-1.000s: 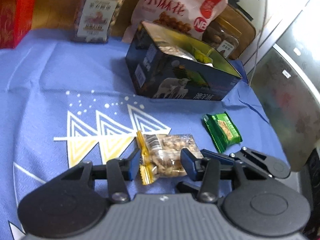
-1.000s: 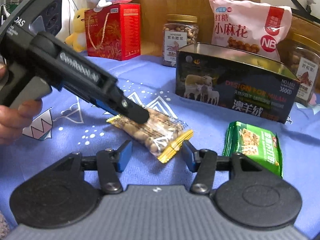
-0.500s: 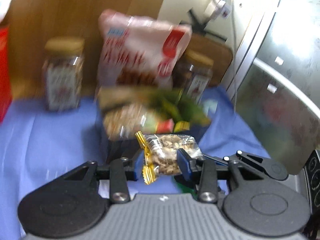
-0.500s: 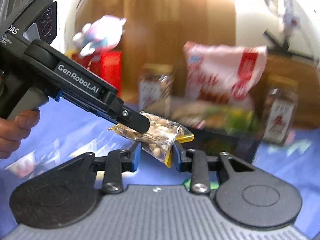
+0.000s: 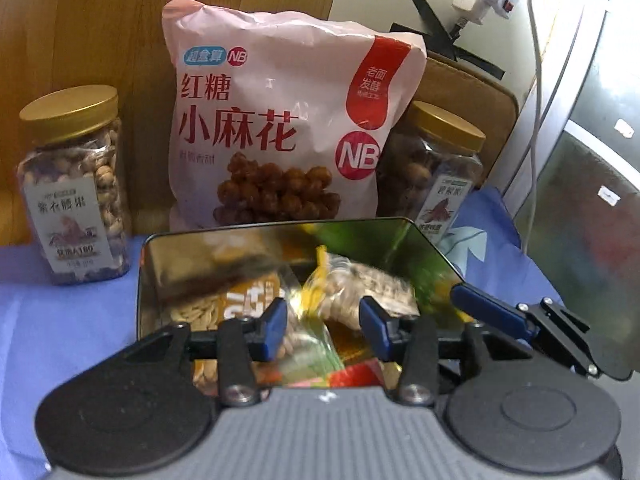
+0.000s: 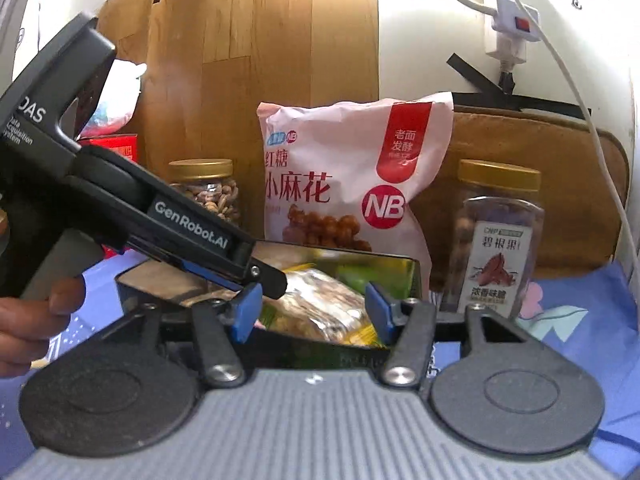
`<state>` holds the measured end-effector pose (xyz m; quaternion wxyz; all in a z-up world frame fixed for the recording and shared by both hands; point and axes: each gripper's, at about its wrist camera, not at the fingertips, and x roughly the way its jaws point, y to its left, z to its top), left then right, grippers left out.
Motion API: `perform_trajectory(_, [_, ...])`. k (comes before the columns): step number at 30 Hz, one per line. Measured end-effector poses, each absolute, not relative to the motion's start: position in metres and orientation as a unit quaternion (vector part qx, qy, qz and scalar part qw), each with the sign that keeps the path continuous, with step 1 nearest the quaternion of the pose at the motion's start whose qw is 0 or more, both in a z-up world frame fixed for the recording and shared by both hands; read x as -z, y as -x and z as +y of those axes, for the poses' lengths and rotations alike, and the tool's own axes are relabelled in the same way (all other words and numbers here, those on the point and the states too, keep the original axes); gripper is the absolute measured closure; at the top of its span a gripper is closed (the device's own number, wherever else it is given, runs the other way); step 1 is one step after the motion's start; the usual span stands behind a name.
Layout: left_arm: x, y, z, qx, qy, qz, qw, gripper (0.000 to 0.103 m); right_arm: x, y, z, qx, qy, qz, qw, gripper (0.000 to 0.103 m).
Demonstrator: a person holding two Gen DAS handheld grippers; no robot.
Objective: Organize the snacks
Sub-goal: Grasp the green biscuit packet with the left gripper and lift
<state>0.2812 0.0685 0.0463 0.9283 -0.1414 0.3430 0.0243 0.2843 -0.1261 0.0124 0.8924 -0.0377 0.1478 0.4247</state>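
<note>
Left gripper spread, right gripper spread — nut packet sits loose just ahead between both, over the open tin; judged released for stowing.

Open tin top reachable from above, partly filled with packets | behind tin: pink bag flanked by two jars, blocking far side | left gripper crossing tin's left rim

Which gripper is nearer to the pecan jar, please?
Right. The right gripper hovers over the tin's end beside the pecan jar; the left gripper sits farther left, over the tin's middle.
</note>
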Motion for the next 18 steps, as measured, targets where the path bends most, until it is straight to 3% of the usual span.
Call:
perform_trajectory(9, [-0.073,-0.2,0.059,0.041,0.165,0.296,0.94,0.062,-0.021,-0.263,-0.191,-0.406,-0.068,0.176,0.894,0.037])
perform_trajectory(18, [0.0,-0.184,0.046,0.071,0.223,0.388,0.891,0.06,0.022,-0.254,-0.214,-0.402,-0.124,0.329,0.845,0.039])
